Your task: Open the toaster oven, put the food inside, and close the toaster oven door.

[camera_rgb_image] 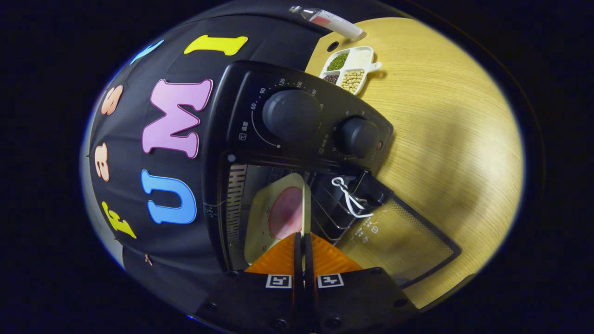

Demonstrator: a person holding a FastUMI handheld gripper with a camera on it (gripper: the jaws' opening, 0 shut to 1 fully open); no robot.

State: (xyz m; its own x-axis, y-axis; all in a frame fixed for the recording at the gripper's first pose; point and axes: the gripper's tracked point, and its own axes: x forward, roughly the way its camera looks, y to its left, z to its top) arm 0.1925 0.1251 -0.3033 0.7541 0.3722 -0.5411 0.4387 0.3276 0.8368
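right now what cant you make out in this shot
- Plate with the pink food: its near end is hidden behind the gripper, whose fingers are shut on its rim.
- Toaster oven dial markings: too small to read.
- Open door: its handle can't be made out.
- Divided dish on the table: contents too small to identify.

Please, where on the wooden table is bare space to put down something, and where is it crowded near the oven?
The wooden table is bare beyond the toaster oven, between the divided dish of beans and the open oven door. It is crowded at the oven mouth: the gripper is shut on the plate with its pink slice, close beside the wire rack.
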